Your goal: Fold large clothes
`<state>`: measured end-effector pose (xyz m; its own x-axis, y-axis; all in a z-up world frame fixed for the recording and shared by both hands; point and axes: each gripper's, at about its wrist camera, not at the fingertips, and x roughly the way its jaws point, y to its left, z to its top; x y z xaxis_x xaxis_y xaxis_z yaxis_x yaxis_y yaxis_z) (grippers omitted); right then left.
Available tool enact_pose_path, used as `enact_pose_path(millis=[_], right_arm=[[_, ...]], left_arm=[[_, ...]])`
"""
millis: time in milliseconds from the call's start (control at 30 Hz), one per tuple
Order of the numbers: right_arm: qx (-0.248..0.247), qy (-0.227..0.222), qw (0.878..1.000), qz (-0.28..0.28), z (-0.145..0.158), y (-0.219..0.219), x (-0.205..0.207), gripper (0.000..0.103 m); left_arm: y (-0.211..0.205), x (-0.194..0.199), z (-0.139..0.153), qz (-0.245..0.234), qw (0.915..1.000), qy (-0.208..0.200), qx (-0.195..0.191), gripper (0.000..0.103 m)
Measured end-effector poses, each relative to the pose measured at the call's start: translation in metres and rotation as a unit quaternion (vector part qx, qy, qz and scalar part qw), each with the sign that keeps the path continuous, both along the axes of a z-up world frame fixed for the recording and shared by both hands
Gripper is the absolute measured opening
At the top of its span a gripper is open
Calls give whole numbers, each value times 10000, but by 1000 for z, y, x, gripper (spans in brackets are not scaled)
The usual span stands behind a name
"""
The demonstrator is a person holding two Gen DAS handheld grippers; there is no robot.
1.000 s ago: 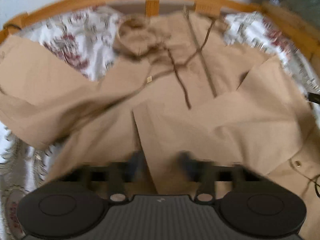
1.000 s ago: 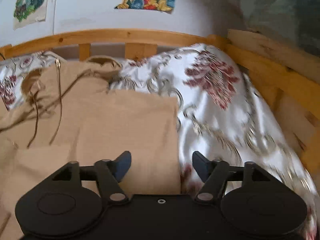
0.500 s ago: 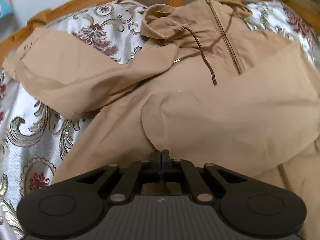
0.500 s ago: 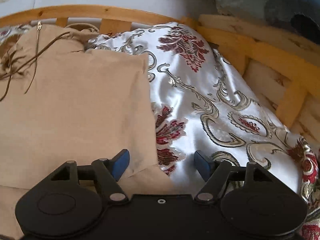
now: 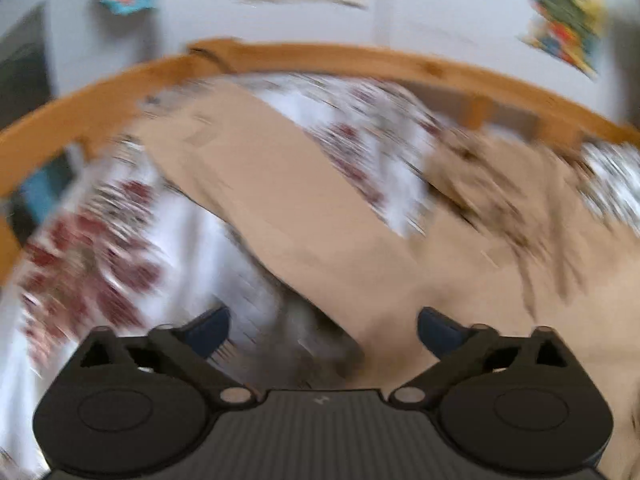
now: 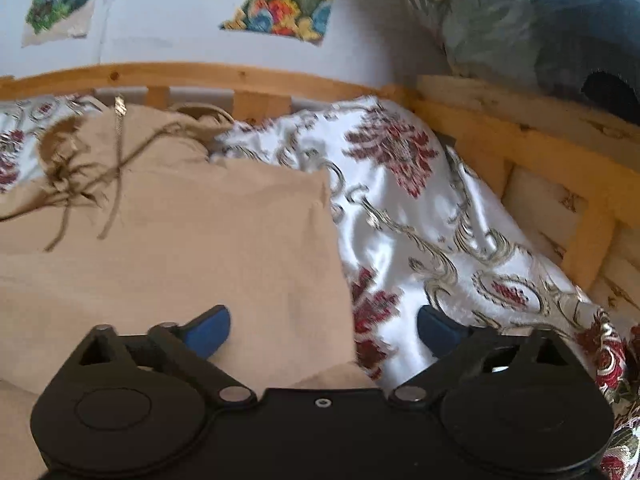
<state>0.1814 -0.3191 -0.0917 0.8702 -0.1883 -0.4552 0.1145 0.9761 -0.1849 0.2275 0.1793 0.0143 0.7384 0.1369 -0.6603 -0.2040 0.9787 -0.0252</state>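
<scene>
- The tan hooded jacket (image 6: pixel 168 248) is spread on the bed, over a white bedspread (image 6: pixel 420 216) patterned in red and gold; its hood and dark drawstrings (image 6: pixel 80 184) lie toward the headboard rail (image 6: pixel 200 74).
- In the right wrist view the jacket's right side is seen folded inward, leaving a straight edge well clear of the bed's right rail (image 6: pixel 540 152); judged a completed side fold.
- The right gripper (image 6: pixel 324 328) is seen with jaws just opened to full width, straddling that folded edge: one blue pad over cloth, the other over bedspread. Nothing is pinched.
- The left wrist view is heavily blurred. The left gripper (image 5: pixel 324 328) has jaws just sprung wide; nothing is held between them.
- The left sleeve (image 5: pixel 272 200) is seen stretched out unfolded toward the bed's far left corner, across the bedspread (image 5: pixel 100 264).
- Judged: the sleeve is next to be taken and laid across the body, hence the open jaws facing it.
- Drawstrings lie loose on the chest; a snag risk.
</scene>
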Motion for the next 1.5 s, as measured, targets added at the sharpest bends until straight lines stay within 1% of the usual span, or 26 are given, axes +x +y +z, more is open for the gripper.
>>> enact_pose_path(millis=[100, 167, 233, 300, 333, 400, 467, 533, 600, 667, 700, 733, 767, 800, 833, 867, 900, 967, 1033, 1067, 1167, 1233, 1300, 1367, 1433, 1500], right_arm=[[-48, -9, 9998, 174, 9, 13, -10, 102], [50, 12, 9998, 178, 16, 23, -18, 102], [145, 143, 9998, 83, 24, 34, -21, 102], [245, 140, 9996, -60, 28, 46, -24, 102], [339, 105, 9994, -64, 29, 52, -26, 102], [421, 116, 9990, 47, 26, 61, -25, 102], [356, 100, 9985, 399, 17, 69, -25, 102], [246, 247, 9980, 521, 7, 74, -23, 102], [341, 366, 9978, 444, 2, 72, -19, 102], [537, 392, 9971, 364, 1, 66, -16, 102], [592, 390, 9970, 327, 1, 65, -15, 102], [639, 391, 9968, 280, 2, 63, -14, 102], [669, 400, 9966, 251, 2, 61, -14, 102], [688, 409, 9965, 241, 2, 60, -14, 102], [706, 413, 9964, 236, 3, 59, -15, 102], [731, 412, 9962, 228, 4, 57, -16, 102], [752, 392, 9962, 217, 6, 55, -17, 102], [786, 249, 9964, 192, 13, 51, -21, 102], [817, 59, 9965, 153, 22, 46, -26, 102], [850, -19, 9963, 131, 26, 43, -28, 102], [1004, -247, 9946, 46, 36, 30, -34, 102], [1029, -389, 9939, -21, 39, 21, -37, 102], [1060, -541, 9929, -68, 43, 11, -41, 102], [1106, -692, 9913, -162, 46, -1, -44, 102], [1147, -815, 9896, -288, 48, -12, -46, 102], [1207, -942, 9872, -454, 50, -26, -48, 102]], left_arm=[[33, 35, 15, 556, 9982, -138, 171, 103], [53, 62, 19, 927, 9952, -174, 254, 102], [69, 85, 19, 1225, 9919, -177, 275, 102], [83, 107, 16, 1474, 9886, -73, 292, 102], [89, 118, 15, 1550, 9875, -28, 295, 100], [98, 133, 16, 1646, 9856, -19, 374, 99], [107, 142, 18, 1753, 9833, -88, 476, 99], [121, 147, 19, 1927, 9801, -151, 455, 98], [131, 150, 14, 2074, 9776, -136, 322, 84], [137, 155, 6, 2088, 9779, 61, 84, 47], [137, 155, 5, 1987, 9800, 53, -23, 40], [134, 154, 5, 1898, 9818, -16, -34, 28], [130, 154, 7, 1854, 9826, -58, 25, 23], [126, 152, 10, 1847, 9827, -98, 106, 20], [120, 149, 14, 1846, 9825, -172, 193, 15], [113, 144, 22, 1867, 9816, -310, 259, 11], [105, 136, 31, 1885, 9802, -528, 295, 10], [85, 119, 56, 1687, 9794, -1037, 382, 6], [59, 98, 86, 1259, 9772, -1616, 565, 5], [43, 84, 102, 979, 9746, -1913, 634, 4], [-7, 40, 145, 103, 9618, -2642, 709, 4], [-42, 15, 164, -496, 9527, -2922, 672, 4], [-77, -5, 175, -1051, 9463, -3004, 569, 4], [-111, -21, 176, -1585, 9422, -2935, 317, 4], [-145, -37, 167, -2178, 9351, -2793, 97, 4], [-177, -51, 149, -2843, 9241, -2555, 37, 4]])
